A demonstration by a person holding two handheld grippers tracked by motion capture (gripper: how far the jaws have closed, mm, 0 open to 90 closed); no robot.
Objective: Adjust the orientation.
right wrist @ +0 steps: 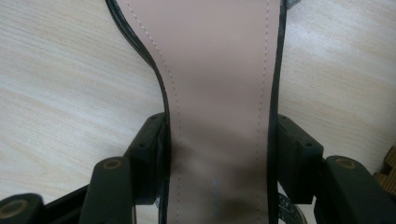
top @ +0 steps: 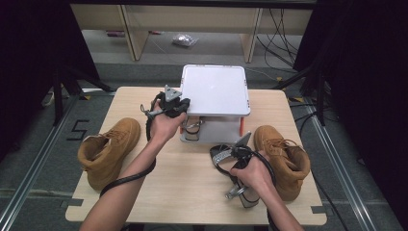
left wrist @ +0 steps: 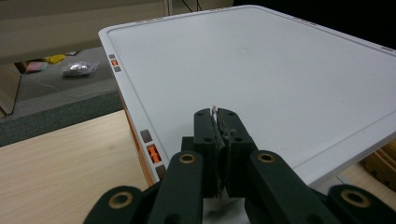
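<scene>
The sandal I'm carrying sits between the pads of my right gripper. In the right gripper view its pink insole runs straight away from the pads, long axis in line with the gripper, with both black edges of the sole pressed against the inner faces of the jaws. So that gripper is clamped across the shoe's width, jaws standing wide because the sole is wide. In the high view the sandal hangs just above the wooden table, toe end pointing up and left toward the white shoe rack.

The opening under the rack's top shelf lies ahead of the toe and a little left, near at hand. A second sandal is already on the lower level there, so I judge the coming move is a push along the shoe's own axis into the free space beside it.

My left gripper rests at the rack's front left corner, jaws pinched together with only a thin pale sliver that I can't identify between the tips.

Tan boots stand at the left and right table edges.
</scene>
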